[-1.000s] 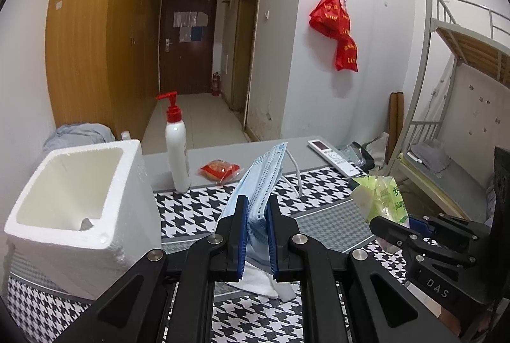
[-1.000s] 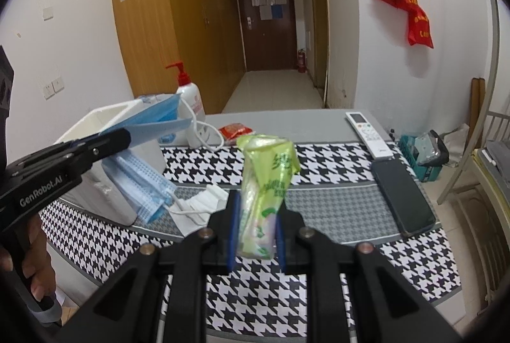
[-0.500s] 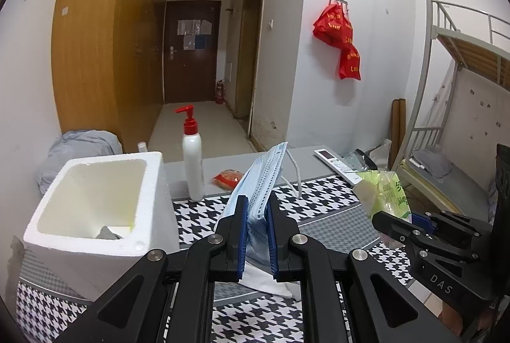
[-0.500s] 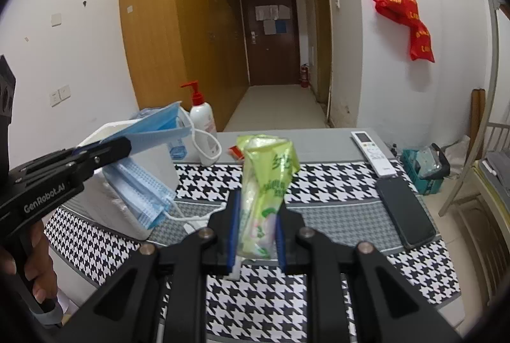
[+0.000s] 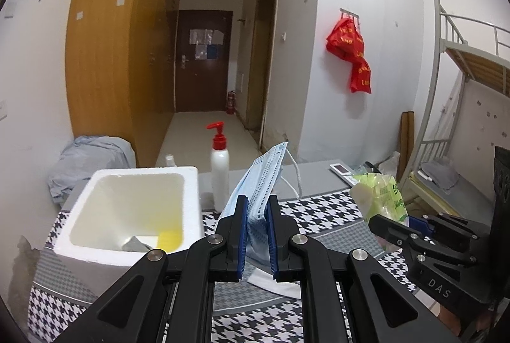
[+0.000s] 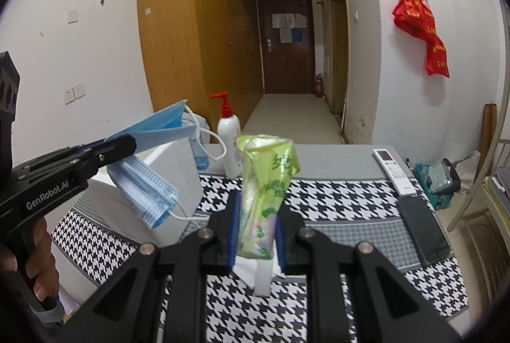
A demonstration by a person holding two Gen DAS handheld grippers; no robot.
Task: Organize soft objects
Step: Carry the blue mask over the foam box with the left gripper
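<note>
the left gripper (image 5: 256, 234) is clenched on blue face masks (image 5: 264, 183) held above the table, foam box (image 5: 127, 206) at nine o'clock, while the right gripper (image 6: 255, 231) clamps a green tissue pack (image 6: 266, 183) at its centre.

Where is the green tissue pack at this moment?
In the right wrist view the green tissue pack stands upright, clamped in the right tool above the checked tablecloth, right of the white foam box and in front of the pump bottle.
</note>
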